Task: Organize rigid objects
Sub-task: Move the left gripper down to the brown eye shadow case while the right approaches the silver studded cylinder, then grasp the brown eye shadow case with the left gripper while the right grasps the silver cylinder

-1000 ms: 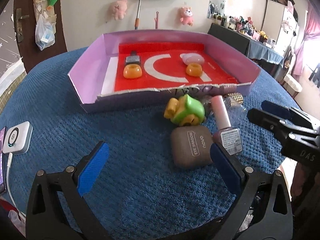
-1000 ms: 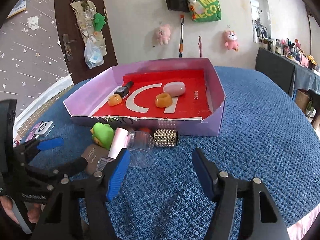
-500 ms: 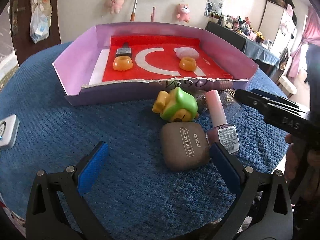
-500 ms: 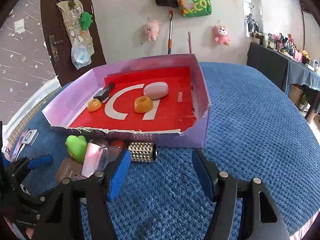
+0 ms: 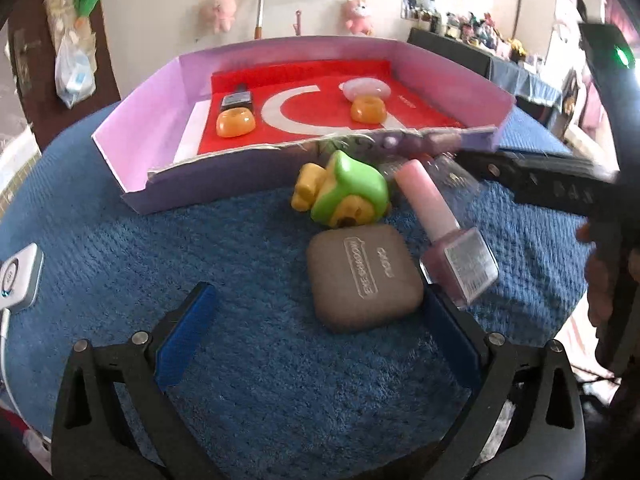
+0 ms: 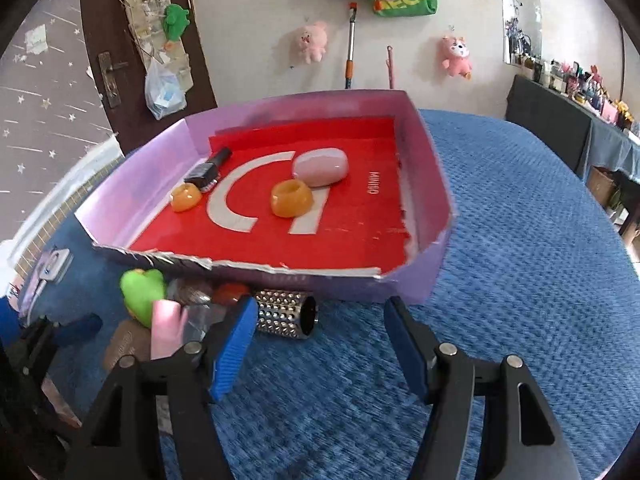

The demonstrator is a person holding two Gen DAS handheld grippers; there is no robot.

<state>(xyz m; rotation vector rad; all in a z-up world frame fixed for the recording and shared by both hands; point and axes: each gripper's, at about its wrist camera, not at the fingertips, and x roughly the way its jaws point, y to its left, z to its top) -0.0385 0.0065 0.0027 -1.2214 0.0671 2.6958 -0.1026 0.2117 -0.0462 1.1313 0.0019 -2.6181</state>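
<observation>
Step in hand, as I read it: reaching for the next loose item; nothing gripped yet. Right claw (image 6: 316, 344) jaws apart and empty, with the studded metal roller (image 6: 285, 316) lying just ahead of its left blue pad, against the tray's near wall. Left claw (image 5: 316, 340) also spread wide, empty; the brown eyeshadow case (image 5: 364, 276) sits between and just ahead of its pads, the pink nail polish bottle (image 5: 448, 240) by its right pad, and the green toy (image 5: 348, 196) further ahead.

Next move likely calls for shifting the right claw left to straddle the roller, then closing, lifting over the wall.

Edges: the purple tray (image 6: 436, 184) has a torn, low near wall directly ahead of both claws; the roller touching it leaves little room behind. Clutter crowds the right claw's left side; open blue worktop (image 6: 520, 280) on its right. The tray floor ahead has bare red space between the orange rings.
</observation>
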